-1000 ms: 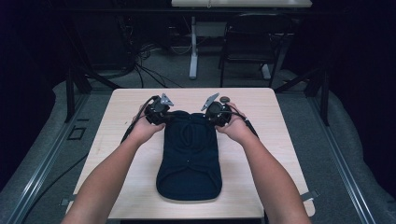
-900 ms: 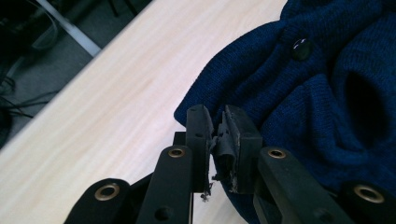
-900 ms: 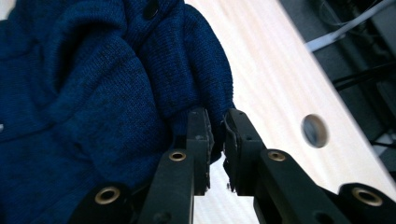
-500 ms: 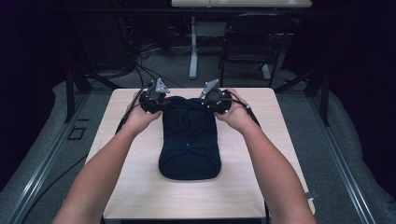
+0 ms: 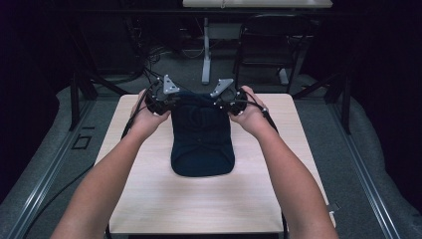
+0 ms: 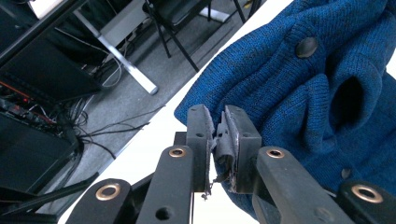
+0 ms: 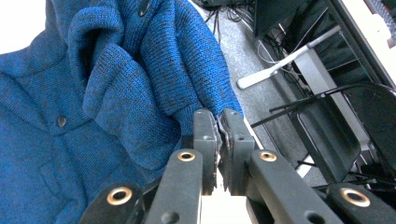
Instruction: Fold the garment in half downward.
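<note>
A dark blue knitted cardigan (image 5: 201, 134) with dark buttons lies folded along the middle of the light wooden table (image 5: 149, 199). Its far end is lifted a little by both grippers. My left gripper (image 5: 166, 104) is shut on the far left corner of the knit. In the left gripper view the jaws (image 6: 219, 123) pinch a thin fold of the cardigan (image 6: 289, 93). My right gripper (image 5: 224, 105) is shut on the far right corner. In the right gripper view its jaws (image 7: 218, 123) clamp the edge of the cardigan (image 7: 70, 140) near the collar.
Both grippers are close to the table's far edge. Beyond that edge are grey floor, a black chair (image 5: 268, 45), a white desk leg (image 5: 205, 50) and loose cables (image 5: 149, 64). Bare table lies on both sides of the cardigan and in front of it.
Both hands have moved away from the person toward the far edge. The cardigan has slid with them and its far end has lifted. Both grippers have stayed shut on it.
</note>
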